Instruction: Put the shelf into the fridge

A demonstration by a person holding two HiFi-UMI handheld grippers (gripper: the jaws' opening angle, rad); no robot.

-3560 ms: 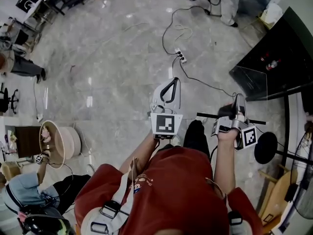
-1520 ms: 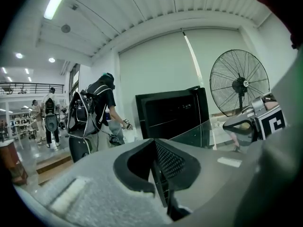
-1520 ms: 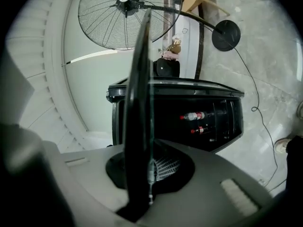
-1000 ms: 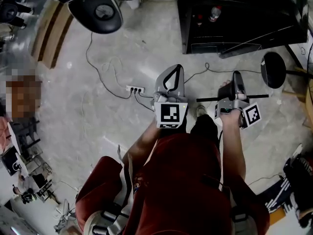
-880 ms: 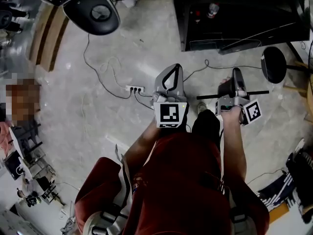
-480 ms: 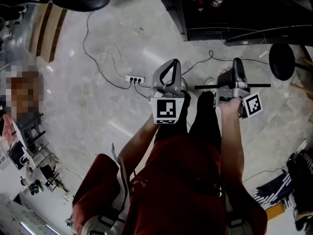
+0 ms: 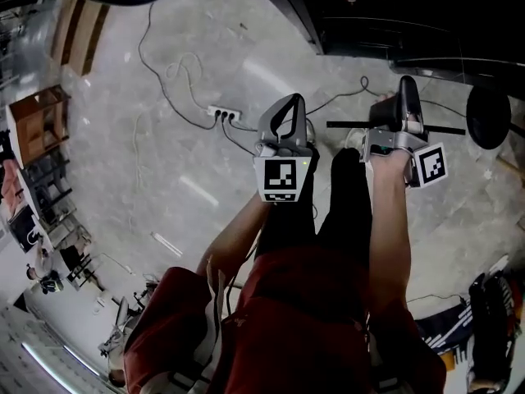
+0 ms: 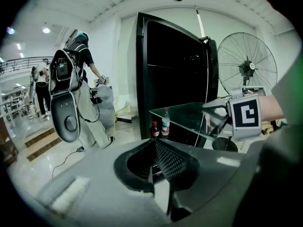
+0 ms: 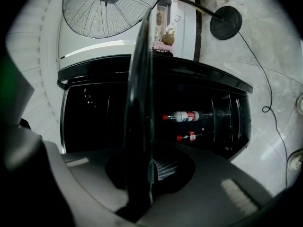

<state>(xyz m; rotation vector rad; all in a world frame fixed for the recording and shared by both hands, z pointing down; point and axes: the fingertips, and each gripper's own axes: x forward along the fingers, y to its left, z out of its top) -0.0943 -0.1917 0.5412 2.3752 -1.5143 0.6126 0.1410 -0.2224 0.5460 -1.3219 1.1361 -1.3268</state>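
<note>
My right gripper is shut on a clear glass shelf, which shows edge-on as a thin dark bar across the jaws. The left gripper view shows the shelf flat, held out toward the open black fridge. In the right gripper view the shelf's edge runs straight up from my right gripper, with the fridge's dark inside behind it. Two bottles stand inside the fridge. My left gripper is shut and holds nothing, left of the shelf.
A power strip with cables lies on the floor ahead left. A standing fan and its round base are right of the fridge. A person with a backpack stands at the left, near a dark oval device.
The fridge has come closer at the top of the head view and the floor has slid left. Both grippers keep their pose, the right still shut on the shelf.
</note>
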